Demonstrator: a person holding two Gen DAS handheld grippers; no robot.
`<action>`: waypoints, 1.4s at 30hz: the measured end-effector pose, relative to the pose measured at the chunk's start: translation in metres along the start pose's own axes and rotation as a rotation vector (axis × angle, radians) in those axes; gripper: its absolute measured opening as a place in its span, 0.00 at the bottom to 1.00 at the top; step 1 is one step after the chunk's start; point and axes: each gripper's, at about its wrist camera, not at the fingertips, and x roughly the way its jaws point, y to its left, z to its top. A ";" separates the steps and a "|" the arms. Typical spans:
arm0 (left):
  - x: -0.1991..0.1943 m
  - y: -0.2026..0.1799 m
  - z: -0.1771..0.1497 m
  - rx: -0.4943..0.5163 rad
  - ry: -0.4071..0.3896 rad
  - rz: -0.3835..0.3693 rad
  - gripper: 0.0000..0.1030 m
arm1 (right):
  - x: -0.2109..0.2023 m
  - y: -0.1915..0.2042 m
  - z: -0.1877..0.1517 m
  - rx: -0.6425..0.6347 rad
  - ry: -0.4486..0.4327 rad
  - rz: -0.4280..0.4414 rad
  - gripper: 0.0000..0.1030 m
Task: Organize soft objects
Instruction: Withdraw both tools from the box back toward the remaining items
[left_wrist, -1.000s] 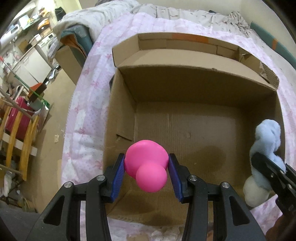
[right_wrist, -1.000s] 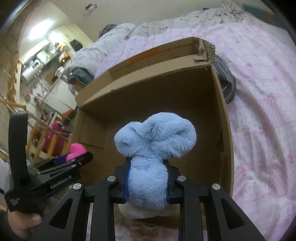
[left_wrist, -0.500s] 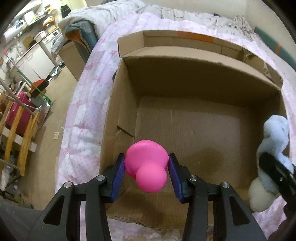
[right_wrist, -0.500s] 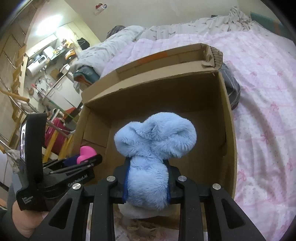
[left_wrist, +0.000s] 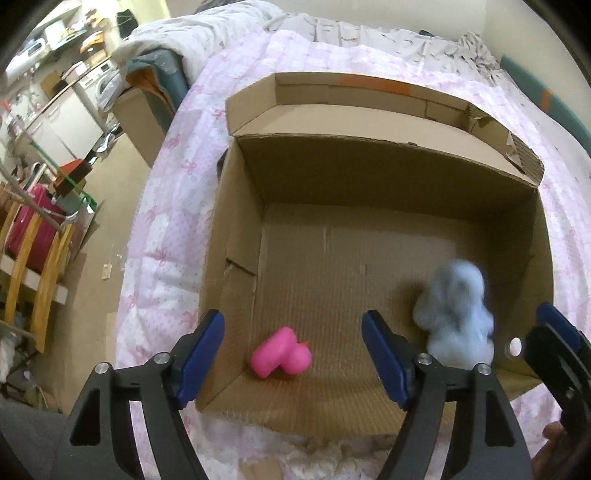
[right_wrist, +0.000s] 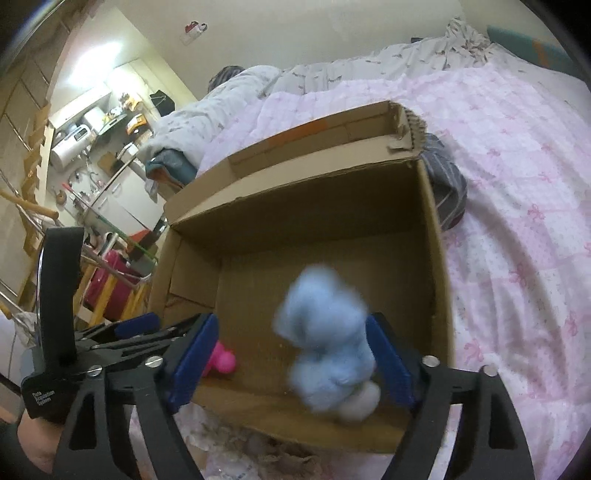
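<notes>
An open cardboard box (left_wrist: 369, 170) stands on a pink bedspread. A pink rubber duck (left_wrist: 281, 353) lies on the box floor near the front left corner; it also shows in the right wrist view (right_wrist: 221, 360). A light blue plush toy (left_wrist: 455, 314) is inside the box at the front right, blurred by motion, also in the right wrist view (right_wrist: 330, 336). My left gripper (left_wrist: 293, 360) is open and empty above the box's front edge. My right gripper (right_wrist: 291, 360) is open with the plush between its jaws but free of them.
The pink bedspread (right_wrist: 517, 184) spreads to the right of the box. A grey striped cloth (right_wrist: 445, 184) lies behind the box's right corner. Left of the bed is floor with a wooden rack and a pink case (left_wrist: 26, 236). Crumpled bedding (left_wrist: 332, 29) lies behind.
Both grippers opened. The pink duck dropped from my left gripper to the box floor. The blue plush left my right gripper and is falling or settling inside the box.
</notes>
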 end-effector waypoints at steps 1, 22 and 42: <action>-0.003 0.002 -0.001 -0.014 -0.001 -0.006 0.72 | -0.004 0.000 -0.001 -0.002 -0.008 0.008 0.98; -0.077 0.047 -0.032 -0.037 -0.133 -0.069 0.72 | -0.070 0.010 -0.024 0.045 -0.125 -0.041 1.00; -0.083 0.103 -0.074 -0.020 -0.100 -0.131 0.72 | -0.094 0.044 -0.067 -0.009 -0.083 -0.149 1.00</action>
